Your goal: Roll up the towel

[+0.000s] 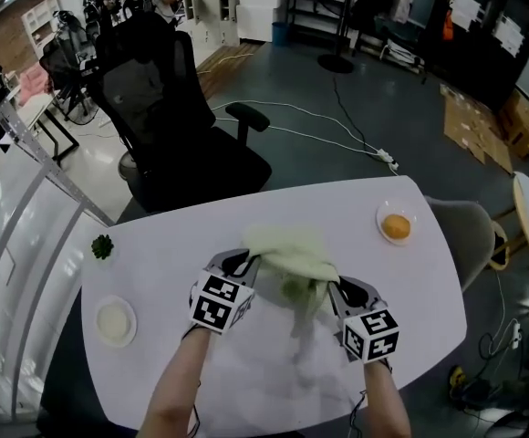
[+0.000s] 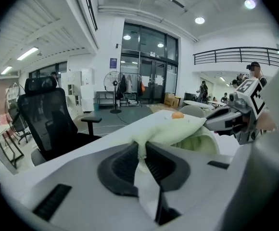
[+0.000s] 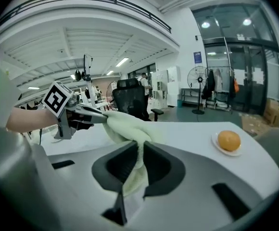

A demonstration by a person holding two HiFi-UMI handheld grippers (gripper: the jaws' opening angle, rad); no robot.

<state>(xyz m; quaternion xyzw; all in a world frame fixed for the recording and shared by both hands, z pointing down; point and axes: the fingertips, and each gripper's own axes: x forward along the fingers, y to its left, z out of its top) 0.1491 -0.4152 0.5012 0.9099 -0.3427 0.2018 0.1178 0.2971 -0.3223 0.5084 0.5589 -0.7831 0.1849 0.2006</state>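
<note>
Head view first: the pale green towel (image 1: 292, 255) is bunched up around the middle of the white table (image 1: 429, 290), strung between the two grippers. The left gripper (image 1: 248, 265) has it from the 8 o'clock side and the right gripper (image 1: 331, 287) from about 4 o'clock. The towel's lower part is a blur, so I can't tell how much of it sits on the tabletop. An orange (image 1: 396, 226) on a small plate (image 1: 381, 217) is off at 2 o'clock from the towel. A white bowl (image 1: 116, 321) is at 8 o'clock near the table edge, and a little green thing (image 1: 102, 245) is at 9 o'clock. A black office chair (image 1: 169, 126) stands past the table at 11 o'clock.

Left gripper view: the jaws are clamped down on a thin fold of towel, which runs up and out toward 1 o'clock. There the right gripper's tip meets the far end of the bundle. The orange peeks over the towel.

Right gripper view: same deal, with the jaws pinched onto a strip of the towel. The fabric runs off toward 11 o'clock, where the left gripper bites it. The orange and plate sit at 3 o'clock, well apart from the towel.
</note>
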